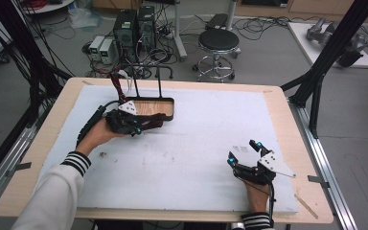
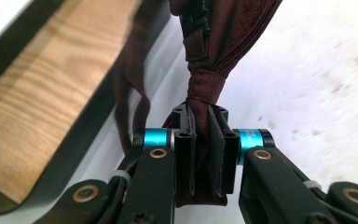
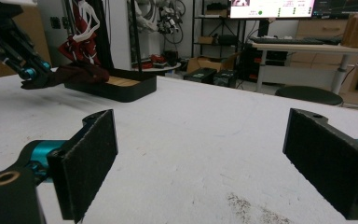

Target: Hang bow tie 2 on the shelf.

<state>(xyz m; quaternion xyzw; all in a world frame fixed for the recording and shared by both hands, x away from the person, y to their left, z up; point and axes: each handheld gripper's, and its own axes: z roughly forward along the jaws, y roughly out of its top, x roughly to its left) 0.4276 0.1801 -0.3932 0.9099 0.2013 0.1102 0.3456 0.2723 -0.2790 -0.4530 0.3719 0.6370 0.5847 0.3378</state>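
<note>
Cloth (image 2: 205,88), dark red and bunched to a narrow neck, sits pinched tight between the pads of the left gripper (image 2: 204,140), whose jaws are closed hard on it. It lies at the front edge of a black tray with a wooden floor (image 1: 155,108) on the white table (image 1: 196,158). Well apart, the right gripper (image 1: 245,152) rests near the table's front right corner, jaws spread wide and holding nothing. No writing on any of these things can be read.
</note>
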